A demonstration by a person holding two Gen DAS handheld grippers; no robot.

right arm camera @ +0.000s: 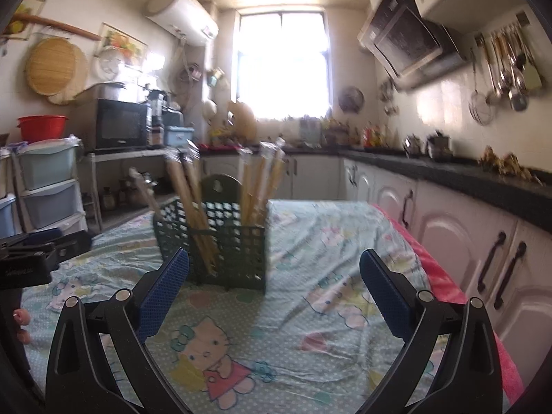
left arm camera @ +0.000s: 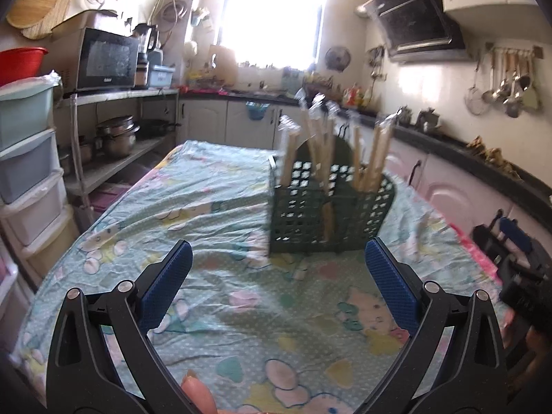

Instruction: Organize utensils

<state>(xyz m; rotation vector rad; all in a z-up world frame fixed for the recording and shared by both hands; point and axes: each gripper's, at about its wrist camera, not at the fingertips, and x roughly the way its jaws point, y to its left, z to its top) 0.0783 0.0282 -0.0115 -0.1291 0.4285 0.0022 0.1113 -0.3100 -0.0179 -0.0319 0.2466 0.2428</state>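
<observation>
A dark green basket (left arm camera: pixel 327 214) with lots of little square holes is standing upright on the table (left arm camera: pixel 214 186). The table is wearing a light blue cloth with cartoon cats on it. Inside the basket, wrapped pairs of wooden chopsticks (left arm camera: pixel 322 145) are standing on end and leaning this way and that. Their tops are poking out well above the rim. In the right wrist view, one bunch (right arm camera: pixel 193 200) is sitting in the left part of the basket (right arm camera: pixel 220 241) and another bunch (right arm camera: pixel 258 186) is sitting in the right part.

The left gripper (left arm camera: pixel 278 262) is hanging over the cloth just in front of the basket. Its two blue pads are spread wide apart and holding nothing. The right gripper (right arm camera: pixel 274 269) is hanging near the basket too, with its pads wide apart and nothing between them.

On the left side of the room, a red tub (right arm camera: pixel 41 127) is sitting on top of a stack of plastic drawers (right arm camera: pixel 48 186). What is in them cannot be seen.
</observation>
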